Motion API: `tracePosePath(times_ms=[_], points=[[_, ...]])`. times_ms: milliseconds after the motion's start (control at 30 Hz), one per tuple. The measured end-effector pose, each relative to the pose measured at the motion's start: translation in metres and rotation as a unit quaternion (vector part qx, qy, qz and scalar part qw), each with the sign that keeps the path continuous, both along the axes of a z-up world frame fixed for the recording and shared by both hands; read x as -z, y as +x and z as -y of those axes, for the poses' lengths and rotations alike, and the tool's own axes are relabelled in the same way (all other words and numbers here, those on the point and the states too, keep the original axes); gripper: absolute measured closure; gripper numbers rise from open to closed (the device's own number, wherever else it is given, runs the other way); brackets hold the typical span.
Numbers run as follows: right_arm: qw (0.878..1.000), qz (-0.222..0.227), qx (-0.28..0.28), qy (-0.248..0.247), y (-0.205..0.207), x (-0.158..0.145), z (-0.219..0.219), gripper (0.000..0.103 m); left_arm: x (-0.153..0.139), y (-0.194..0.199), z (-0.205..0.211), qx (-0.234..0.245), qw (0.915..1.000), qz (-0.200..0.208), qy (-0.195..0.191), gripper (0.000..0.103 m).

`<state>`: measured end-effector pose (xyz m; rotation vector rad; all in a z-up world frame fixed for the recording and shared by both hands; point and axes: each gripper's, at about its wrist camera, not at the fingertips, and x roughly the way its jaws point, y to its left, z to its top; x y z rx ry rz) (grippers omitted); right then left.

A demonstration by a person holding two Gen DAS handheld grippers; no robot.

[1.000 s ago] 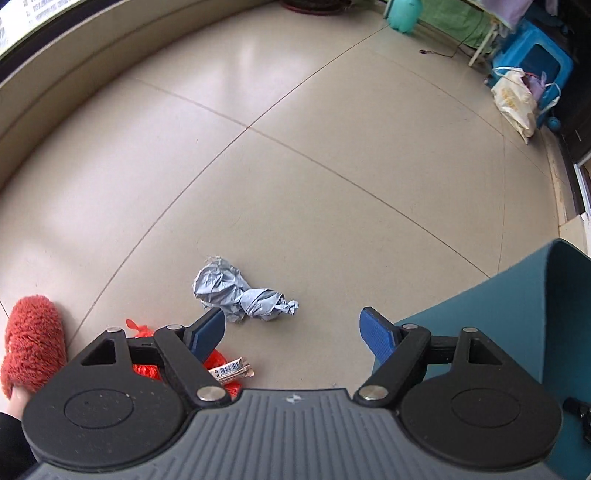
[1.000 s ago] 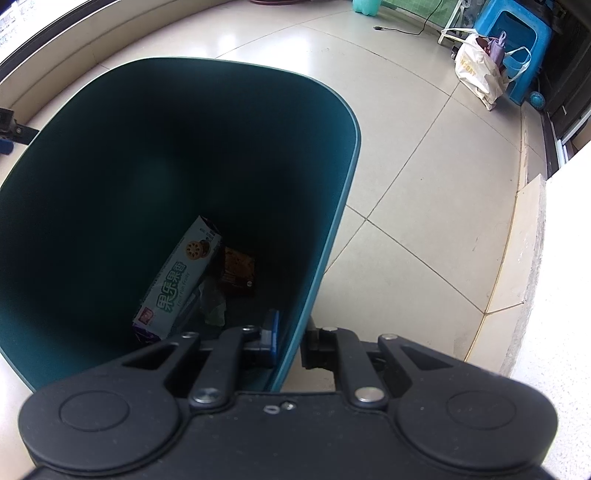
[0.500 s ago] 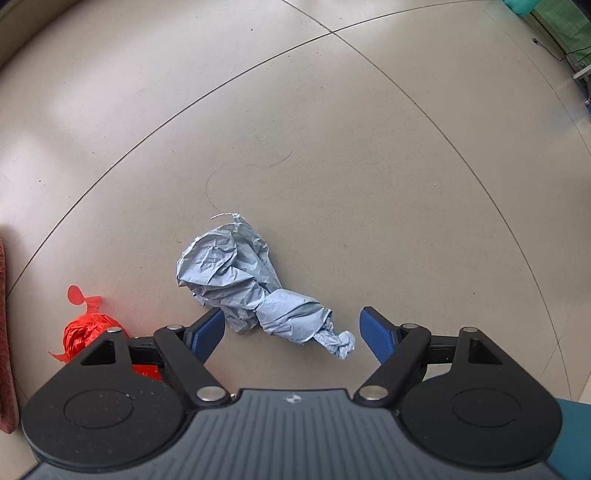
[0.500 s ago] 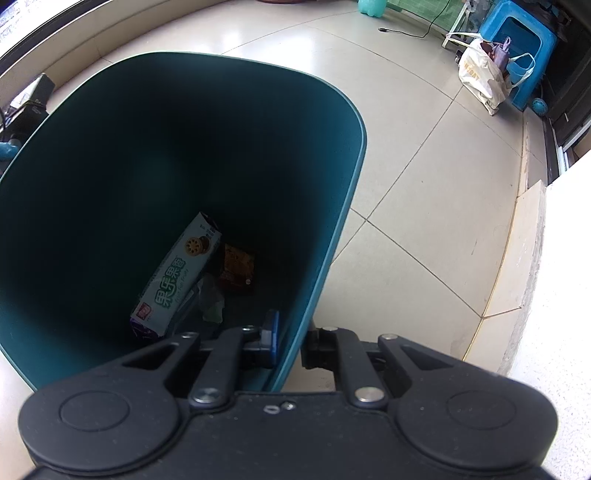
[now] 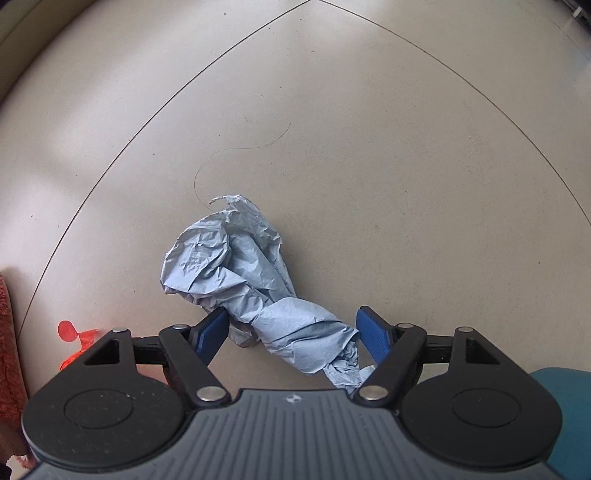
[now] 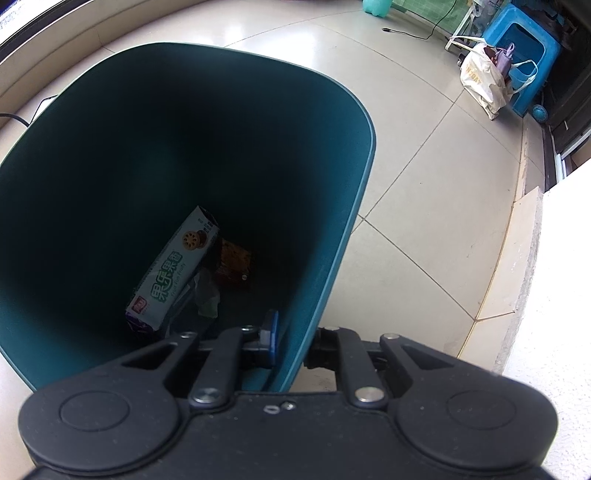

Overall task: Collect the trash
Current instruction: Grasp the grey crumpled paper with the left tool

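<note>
Left wrist view: the left gripper (image 5: 291,334) is pointed straight down at a tiled floor (image 5: 369,147), its blue pads (image 5: 211,334) spread wide on either side of a crumpled grey-blue paper wad (image 5: 251,288). The jaws have just been closing a little; the twisted lower end of the wad lies between them, and the left pad is at or very near the paper, though firm pressing cannot be made out. The wider, rumpled part of the wad lies on the floor beyond the fingertips. A red crumpled wrapper (image 5: 75,341) is seen on the floor at the left, partly hidden behind the gripper body, and a red fuzzy object (image 5: 9,325) is cut by the left edge. A teal surface (image 5: 561,391) shows at the lower right corner. Right wrist view: the right gripper (image 6: 293,341) is pressed together on the near rim of a teal trash bin (image 6: 332,147), one finger inside the wall and one outside. At the bottom of the bin a biscuit box (image 6: 173,269) lies slanted, with a dark orange-brown packet (image 6: 232,266) just beside it. Farther off on the floor, a cream tote bag (image 6: 484,79) leans against a blue plastic stool (image 6: 524,48), and a black cable (image 6: 417,33) trails nearby.
</note>
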<state>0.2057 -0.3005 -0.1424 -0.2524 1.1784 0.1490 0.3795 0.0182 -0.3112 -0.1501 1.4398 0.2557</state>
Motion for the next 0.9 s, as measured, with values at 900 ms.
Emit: tracePosePath(times_ms=[900], points=[[1.000, 0.015, -0.005, -0.005, -0.012, -0.003, -0.005, 0.093, -0.177, -0.097, 0.027, 0.104, 0.9908, 0.084, 0.023, 0.045]])
